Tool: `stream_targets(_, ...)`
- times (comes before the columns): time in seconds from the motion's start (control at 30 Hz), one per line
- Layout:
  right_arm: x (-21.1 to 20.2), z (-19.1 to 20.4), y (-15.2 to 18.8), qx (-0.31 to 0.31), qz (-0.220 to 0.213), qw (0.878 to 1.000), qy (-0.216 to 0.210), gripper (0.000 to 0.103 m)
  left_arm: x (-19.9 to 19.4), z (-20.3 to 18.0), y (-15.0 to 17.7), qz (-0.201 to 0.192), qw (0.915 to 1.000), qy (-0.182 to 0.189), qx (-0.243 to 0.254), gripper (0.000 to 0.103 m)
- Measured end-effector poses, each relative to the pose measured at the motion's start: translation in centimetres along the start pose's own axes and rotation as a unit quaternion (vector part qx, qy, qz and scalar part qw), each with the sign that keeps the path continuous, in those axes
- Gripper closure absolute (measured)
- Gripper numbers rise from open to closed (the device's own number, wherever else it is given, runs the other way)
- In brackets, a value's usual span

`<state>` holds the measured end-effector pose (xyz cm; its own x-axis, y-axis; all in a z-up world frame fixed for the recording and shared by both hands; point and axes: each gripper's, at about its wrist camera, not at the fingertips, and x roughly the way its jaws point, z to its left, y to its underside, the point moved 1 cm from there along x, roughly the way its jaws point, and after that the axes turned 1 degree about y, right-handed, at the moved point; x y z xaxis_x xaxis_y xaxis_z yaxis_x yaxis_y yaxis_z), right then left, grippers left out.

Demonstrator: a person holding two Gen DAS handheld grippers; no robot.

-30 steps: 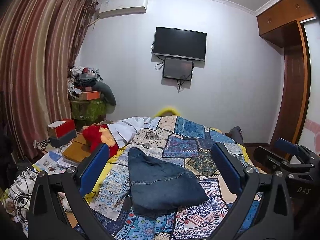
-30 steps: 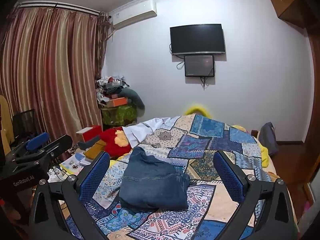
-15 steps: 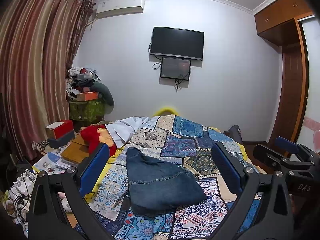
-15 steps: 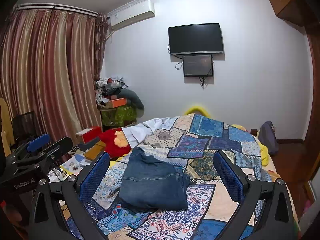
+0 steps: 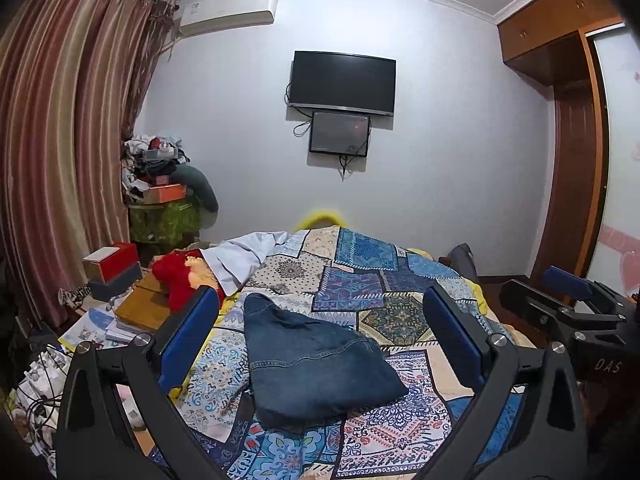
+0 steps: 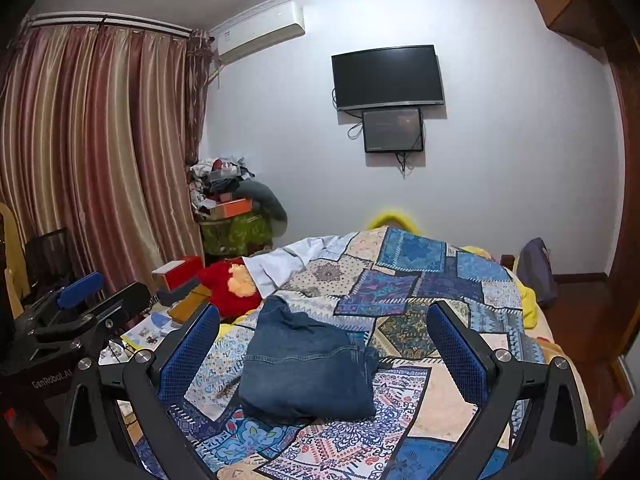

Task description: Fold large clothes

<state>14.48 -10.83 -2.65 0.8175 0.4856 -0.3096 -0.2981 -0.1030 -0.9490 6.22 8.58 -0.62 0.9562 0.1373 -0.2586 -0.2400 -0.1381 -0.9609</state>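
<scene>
A folded pair of blue denim jeans (image 5: 312, 364) lies on the patchwork quilt of the bed (image 5: 384, 280); it also shows in the right wrist view (image 6: 308, 368). My left gripper (image 5: 320, 336) is open and empty, held above and in front of the jeans, apart from them. My right gripper (image 6: 324, 340) is open and empty, likewise held back from the jeans. Each gripper shows at the other view's edge: the right one (image 5: 568, 300) and the left one (image 6: 80, 304).
A white cloth (image 5: 248, 256) and a red plush toy (image 5: 176, 280) lie at the bed's far left. Boxes and papers (image 5: 116, 268) crowd the floor on the left by the curtain (image 5: 60, 160). A cluttered pile (image 5: 160, 184) stands in the corner. A wardrobe (image 5: 576, 160) stands on the right.
Both views have shifted slightly, the scene sliding a little down and left; the jeans lie as before and both grippers stay open.
</scene>
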Motion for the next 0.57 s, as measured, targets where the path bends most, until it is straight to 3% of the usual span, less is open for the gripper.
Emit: stream_targets(0.57, -0.01, 0.79, 0.13, 0.006, -0.002, 1.0, 0.009, 0.0, 0.08, -0.13, 0.03, 0.003, 0.9999, 0.013, 0.0, 0.0)
